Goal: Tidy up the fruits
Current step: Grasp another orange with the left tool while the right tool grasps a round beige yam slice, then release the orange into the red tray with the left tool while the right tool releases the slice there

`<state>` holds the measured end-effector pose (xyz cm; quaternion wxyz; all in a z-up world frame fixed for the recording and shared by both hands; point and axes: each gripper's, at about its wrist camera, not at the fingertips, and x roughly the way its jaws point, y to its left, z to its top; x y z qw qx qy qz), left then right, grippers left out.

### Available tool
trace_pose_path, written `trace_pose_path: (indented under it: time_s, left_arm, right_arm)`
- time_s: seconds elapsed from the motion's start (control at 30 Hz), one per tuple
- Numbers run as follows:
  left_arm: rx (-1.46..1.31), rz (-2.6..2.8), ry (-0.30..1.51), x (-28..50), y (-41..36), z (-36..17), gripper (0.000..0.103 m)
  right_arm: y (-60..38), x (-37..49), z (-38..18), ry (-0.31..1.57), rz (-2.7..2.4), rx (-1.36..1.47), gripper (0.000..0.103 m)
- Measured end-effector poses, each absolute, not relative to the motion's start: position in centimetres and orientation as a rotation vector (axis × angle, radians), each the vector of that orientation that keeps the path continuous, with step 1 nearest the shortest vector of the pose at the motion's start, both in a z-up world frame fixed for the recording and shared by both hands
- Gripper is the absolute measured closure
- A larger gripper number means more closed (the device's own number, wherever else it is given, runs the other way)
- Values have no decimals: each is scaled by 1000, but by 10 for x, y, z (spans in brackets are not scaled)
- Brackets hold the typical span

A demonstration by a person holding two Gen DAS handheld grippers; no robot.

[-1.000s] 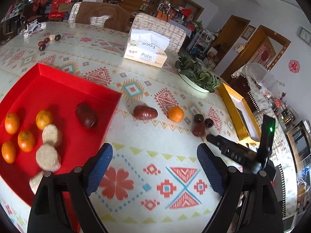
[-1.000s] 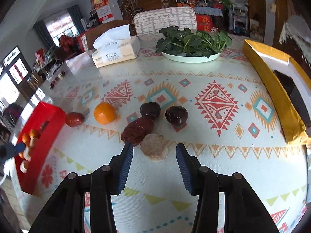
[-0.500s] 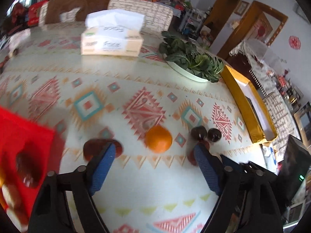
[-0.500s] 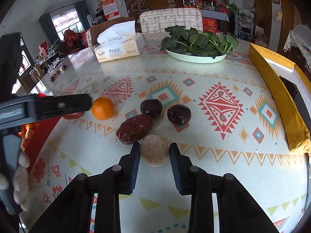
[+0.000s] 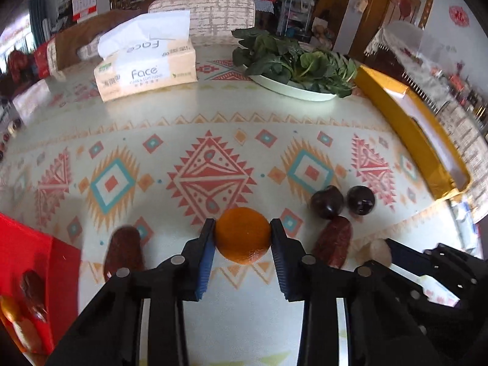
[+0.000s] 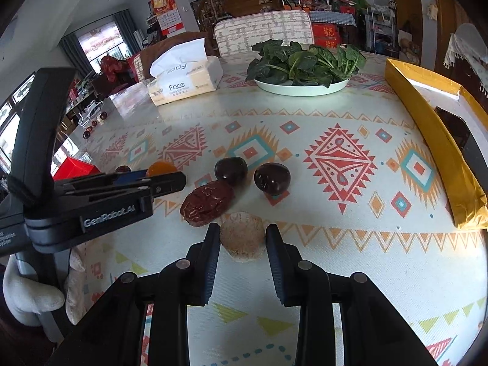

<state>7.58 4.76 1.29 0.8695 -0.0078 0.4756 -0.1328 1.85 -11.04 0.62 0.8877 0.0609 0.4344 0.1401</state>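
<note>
Big dining table with a busy geometric-pattern cloth, cluttered living room behind it. Using the orange as the landmark: the left gripper is closing right on it, both blue pads against its sides, orange sitting on the cloth. Just left of the orange lies a wrinkly red date, and further left is the red tray with more fruit. Right of the orange are another red date, two dark plums behind it, and a pale round cake-like piece that the right gripper is clamped on. Far behind the orange: tissue box and a plate of greens; a yellow box sits off right.
</note>
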Motion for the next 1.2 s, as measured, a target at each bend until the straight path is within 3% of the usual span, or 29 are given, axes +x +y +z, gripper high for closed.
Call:
trace_pose_path:
  time_s: [0.5, 0.93, 1.2]
  left_arm:
    - [-285, -250, 846, -20, 117, 68, 69]
    - [-337, -63, 762, -67, 184, 77, 69]
    - [-451, 47, 726, -93, 266, 72, 69]
  right_arm:
    - [-124, 16, 8, 893, 357, 274, 69]
    - [-106, 2, 29, 876, 391, 296, 69]
    - [-44, -7, 60, 860, 479, 230, 69]
